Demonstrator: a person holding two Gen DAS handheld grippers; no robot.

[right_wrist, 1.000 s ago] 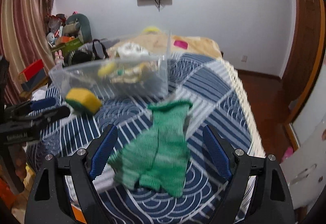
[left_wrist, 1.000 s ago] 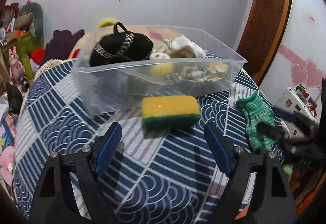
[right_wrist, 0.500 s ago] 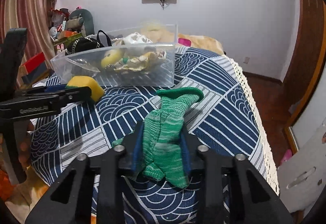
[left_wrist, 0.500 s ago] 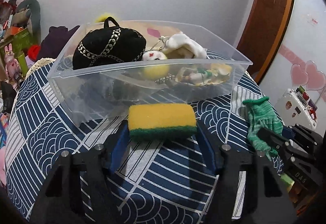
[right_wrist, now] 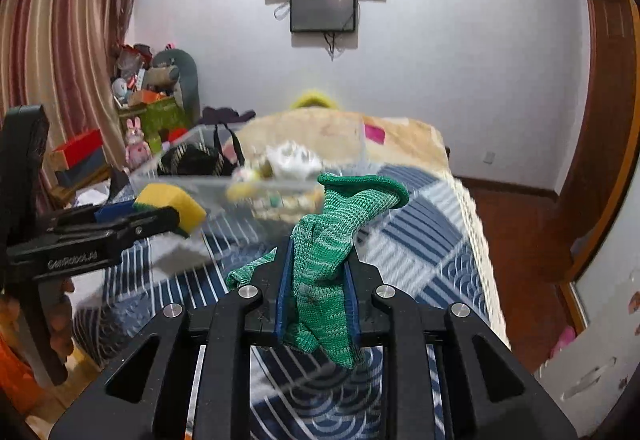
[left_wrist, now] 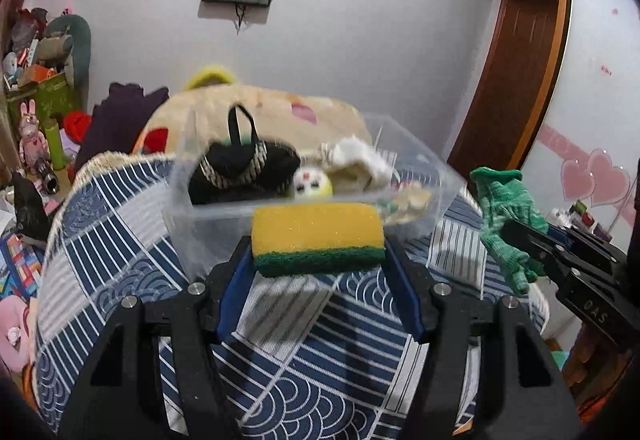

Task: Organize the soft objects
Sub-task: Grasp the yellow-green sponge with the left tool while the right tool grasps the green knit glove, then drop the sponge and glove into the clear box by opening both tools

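Note:
My left gripper (left_wrist: 318, 252) is shut on a yellow and green sponge (left_wrist: 317, 236) and holds it above the table, just in front of the clear plastic bin (left_wrist: 440, 191). My right gripper (right_wrist: 318, 264) is shut on a green knitted glove (right_wrist: 324, 252), lifted off the cloth. The bin holds a black bag (left_wrist: 240, 169), a white cloth (left_wrist: 360, 163) and small soft toys. The sponge also shows in the right wrist view (right_wrist: 176, 205), and the glove in the left wrist view (left_wrist: 506, 215).
The table wears a blue and white patterned cloth (left_wrist: 120, 240). A bed with a beige blanket (right_wrist: 328, 131) lies behind the bin. Toys and boxes (right_wrist: 152, 103) crowd the left side. A wooden door (left_wrist: 516, 79) stands at the right.
Both grippers closed, the left on the sponge and the right on the glove, and both have lifted their objects off the table.

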